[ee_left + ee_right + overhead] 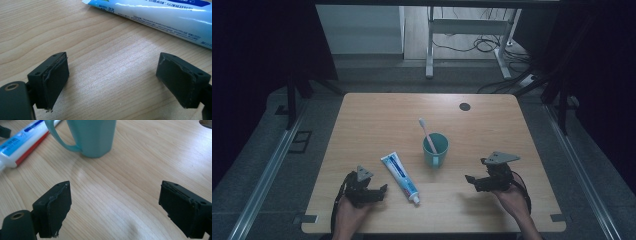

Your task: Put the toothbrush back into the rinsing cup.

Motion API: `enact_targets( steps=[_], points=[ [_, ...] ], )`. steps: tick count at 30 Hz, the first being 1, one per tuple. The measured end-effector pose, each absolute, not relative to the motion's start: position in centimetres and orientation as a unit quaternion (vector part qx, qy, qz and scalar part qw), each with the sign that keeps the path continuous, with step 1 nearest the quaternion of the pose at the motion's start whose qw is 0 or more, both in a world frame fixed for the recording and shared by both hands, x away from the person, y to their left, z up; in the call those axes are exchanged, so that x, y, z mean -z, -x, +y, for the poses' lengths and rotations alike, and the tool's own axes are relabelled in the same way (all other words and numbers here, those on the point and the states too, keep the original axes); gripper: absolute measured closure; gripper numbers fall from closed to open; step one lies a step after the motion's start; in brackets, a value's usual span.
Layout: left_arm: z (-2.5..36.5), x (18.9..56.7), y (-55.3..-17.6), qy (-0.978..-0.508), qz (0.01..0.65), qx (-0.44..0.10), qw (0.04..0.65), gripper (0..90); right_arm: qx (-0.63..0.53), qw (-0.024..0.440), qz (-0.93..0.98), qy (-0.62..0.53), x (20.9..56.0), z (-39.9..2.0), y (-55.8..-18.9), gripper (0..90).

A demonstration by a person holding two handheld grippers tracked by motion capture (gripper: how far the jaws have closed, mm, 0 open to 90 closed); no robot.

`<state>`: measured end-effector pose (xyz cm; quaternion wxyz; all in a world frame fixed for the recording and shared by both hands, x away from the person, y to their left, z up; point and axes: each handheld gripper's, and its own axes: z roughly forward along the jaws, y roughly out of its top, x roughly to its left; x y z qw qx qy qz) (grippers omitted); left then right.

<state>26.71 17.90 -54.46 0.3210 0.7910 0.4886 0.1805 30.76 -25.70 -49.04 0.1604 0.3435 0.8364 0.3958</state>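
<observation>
A teal mug stands near the middle of the wooden table with a pink toothbrush leaning in it. A white and blue toothpaste tube lies to its left, cap toward the front edge. My left gripper rests low at the front left, open and empty, just left of the tube. My right gripper hovers at the front right, open with nothing between its jaws. In the right gripper view the mug and its handle lie ahead, the tube at the far left.
A dark round cable hole sits near the table's far edge. Beyond the table stand desk legs and cables on the floor. Metal rails run along both sides of the table.
</observation>
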Motion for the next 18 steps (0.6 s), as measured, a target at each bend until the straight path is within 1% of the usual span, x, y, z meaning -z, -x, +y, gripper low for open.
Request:
enact_targets(
  steps=[18],
  points=[
    [17.9,54.5,-26.7,-0.792,0.486,-0.181,0.321,11.3,-0.384,0.161,0.835,-0.360,52.0,-27.0,-29.8,11.8]
  ],
)
